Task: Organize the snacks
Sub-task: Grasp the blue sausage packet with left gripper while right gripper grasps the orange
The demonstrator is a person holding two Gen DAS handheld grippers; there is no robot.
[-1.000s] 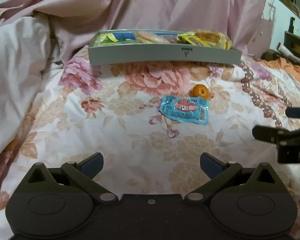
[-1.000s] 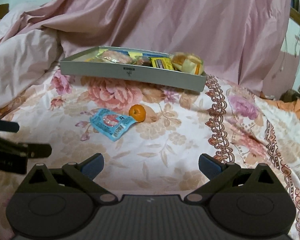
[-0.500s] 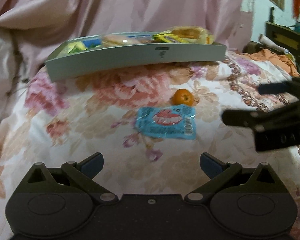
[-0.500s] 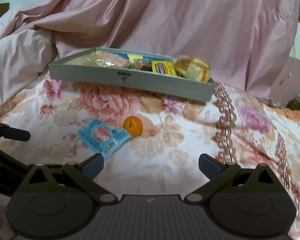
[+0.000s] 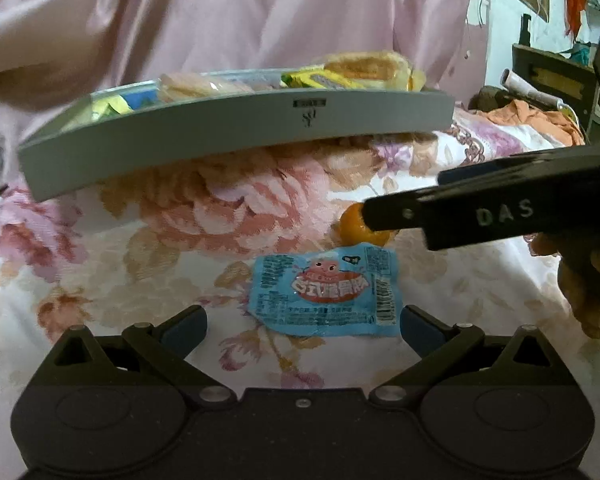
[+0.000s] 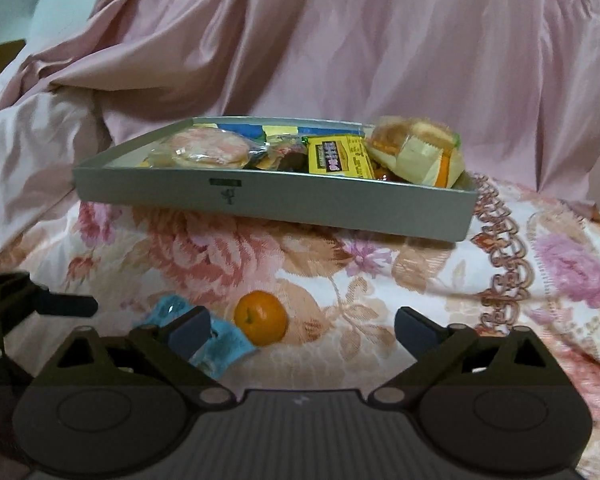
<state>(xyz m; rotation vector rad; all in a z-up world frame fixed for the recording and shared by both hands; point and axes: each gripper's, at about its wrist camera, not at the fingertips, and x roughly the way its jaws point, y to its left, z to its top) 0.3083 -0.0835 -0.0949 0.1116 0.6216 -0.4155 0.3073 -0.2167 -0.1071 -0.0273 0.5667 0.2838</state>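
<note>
A blue snack packet [image 5: 324,292] lies flat on the floral bedspread, between the spread fingers of my left gripper [image 5: 302,324], which is open and not touching it. Just beyond it sits a small orange [image 5: 352,228], partly covered by my right gripper [image 5: 412,194] coming in from the right. In the right wrist view the orange [image 6: 261,318] lies between the fingers of the right gripper [image 6: 303,328]. Its jaws are closing, but the pads do not touch the fruit. The packet [image 6: 228,340] shows behind its left finger. A grey tray [image 5: 236,128] [image 6: 300,200] holds several wrapped snacks.
A heaped pink quilt [image 6: 340,48] rises behind the tray and to the left. The tray's front edge overhangs the bedspread [image 6: 380,280]. Orange cloth [image 5: 532,116] and dark furniture [image 5: 552,68] stand at far right. A hand [image 5: 588,280] holds the right gripper. A left gripper finger [image 6: 68,306] shows at left.
Both grippers have moved forward and closer together. The packet now lies between the left fingers and the orange between the right fingers. The tray looms nearer in both views.
</note>
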